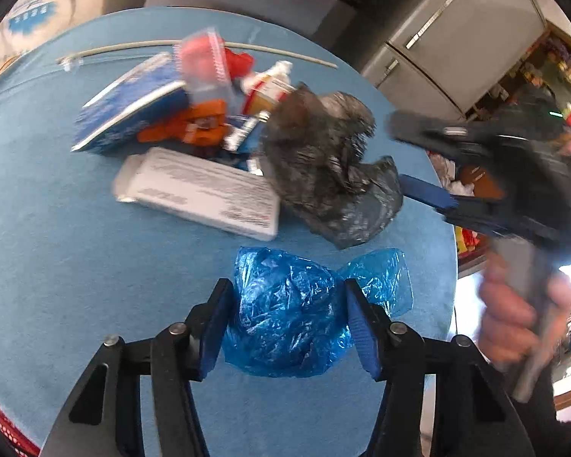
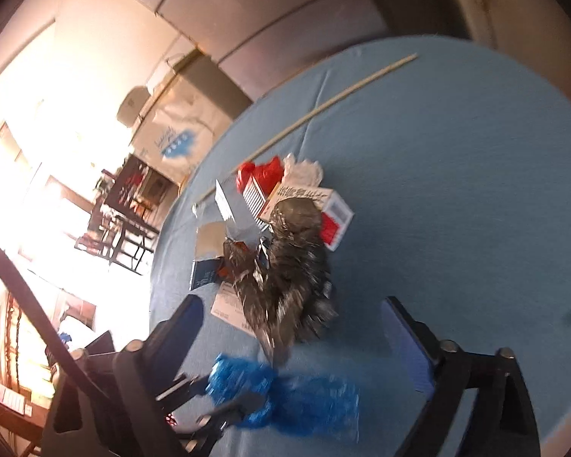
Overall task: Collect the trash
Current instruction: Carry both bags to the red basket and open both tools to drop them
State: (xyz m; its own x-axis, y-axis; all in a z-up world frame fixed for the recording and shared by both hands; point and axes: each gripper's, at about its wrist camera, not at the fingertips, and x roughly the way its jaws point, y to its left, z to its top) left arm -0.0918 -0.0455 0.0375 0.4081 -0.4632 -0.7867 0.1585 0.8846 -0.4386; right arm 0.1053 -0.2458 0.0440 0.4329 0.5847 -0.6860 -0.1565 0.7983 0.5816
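Note:
A crumpled blue plastic bag (image 1: 285, 316) lies at the near edge of the round blue-clothed table (image 1: 57, 247). My left gripper (image 1: 287, 323) is shut on it, one pad pressed into each side. The right wrist view shows this same bag (image 2: 308, 400) and the left gripper (image 2: 224, 394) at its lower left. A crumpled black plastic bag (image 1: 323, 160) sits just beyond. My right gripper (image 1: 415, 158), held by a hand (image 1: 514, 316), reaches in from the right with its jaws open at that bag's edge. In its own view the right gripper (image 2: 293, 331) straddles the black bag (image 2: 285, 278) without pressing it.
Behind the bags is a heap of trash: a white box (image 1: 201, 190), a blue-and-white box (image 1: 129, 110), an orange piece (image 1: 194, 125), red packaging (image 1: 205, 61) and a red-and-white box (image 2: 323, 205). A thin stick (image 1: 209, 43) lies at the far side. Grey cabinets (image 1: 464, 38) stand beyond.

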